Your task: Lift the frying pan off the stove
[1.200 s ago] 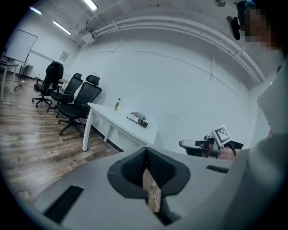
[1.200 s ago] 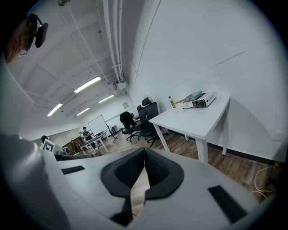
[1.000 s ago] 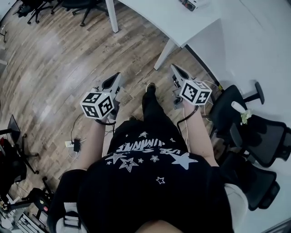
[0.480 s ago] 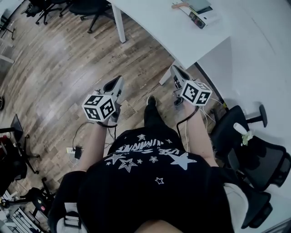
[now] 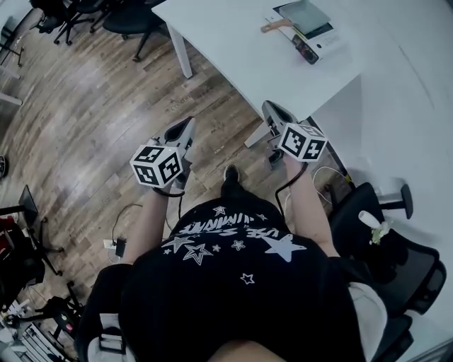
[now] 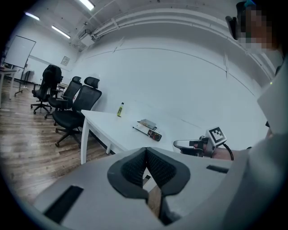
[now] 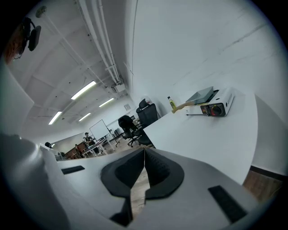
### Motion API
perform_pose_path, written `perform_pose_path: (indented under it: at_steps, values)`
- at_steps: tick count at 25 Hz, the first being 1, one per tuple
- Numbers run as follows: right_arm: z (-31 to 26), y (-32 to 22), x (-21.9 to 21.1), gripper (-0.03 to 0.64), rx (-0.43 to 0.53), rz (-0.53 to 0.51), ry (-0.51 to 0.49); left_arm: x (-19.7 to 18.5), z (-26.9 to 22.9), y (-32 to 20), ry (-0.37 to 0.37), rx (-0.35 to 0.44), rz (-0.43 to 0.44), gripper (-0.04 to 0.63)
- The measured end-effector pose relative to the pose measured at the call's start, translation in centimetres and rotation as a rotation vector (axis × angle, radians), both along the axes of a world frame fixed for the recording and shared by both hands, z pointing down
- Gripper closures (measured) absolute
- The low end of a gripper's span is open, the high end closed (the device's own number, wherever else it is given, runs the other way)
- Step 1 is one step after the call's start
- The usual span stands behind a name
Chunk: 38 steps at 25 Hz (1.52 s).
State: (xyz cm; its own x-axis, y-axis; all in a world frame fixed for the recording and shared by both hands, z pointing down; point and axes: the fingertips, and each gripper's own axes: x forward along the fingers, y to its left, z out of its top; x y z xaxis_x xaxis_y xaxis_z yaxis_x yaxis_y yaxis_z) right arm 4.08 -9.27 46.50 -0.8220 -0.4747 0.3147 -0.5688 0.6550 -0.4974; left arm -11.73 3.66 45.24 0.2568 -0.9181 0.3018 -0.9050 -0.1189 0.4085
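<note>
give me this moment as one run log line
phase: pre-grasp | left tongs: shut, empty | right tongs: shut, empty | frying pan: on stove, untouched | stove: on white table

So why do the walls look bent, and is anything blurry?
Left gripper view: the wide lens bows the wall and blackens the corners. Right gripper view: the table curves, ceiling lights glare. Head view: sharp, soft sheen on the floor.
</note>
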Motion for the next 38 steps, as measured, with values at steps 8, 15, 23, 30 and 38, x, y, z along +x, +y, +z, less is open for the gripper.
perform_pose_path:
  at_steps: [8,15,23,30,38]
  values:
    - [-0.2,-6.3,1.4,0.609,-0.007,0.010,-0.022,1.8,-0.7,-6.5,-0.020,0.008,0.022,0.588]
    - [0.5,-9.8,2.2,0.608,-0.032,-0.001,-0.035,2.6,-1.1,-10.4,-0.042,0.019,0.023,0.588]
    - [0.5,-11.7,2.9,0.607,-0.046,0.008,-0.030,3.4,-0.5,-13.0,-0.026,0.005,0.059,0.588]
    - [0.9,-13.5,3.3,0.607,-0.085,0.057,-0.069,4.3,0.2,-17.2,-0.009,0.004,0.154,0.588]
    - [-0.2,-19.1,3.2,0.607,-0.123,0.176,-0.134,3.8,-1.1,-24.7,0.002,0.039,0.255,0.588]
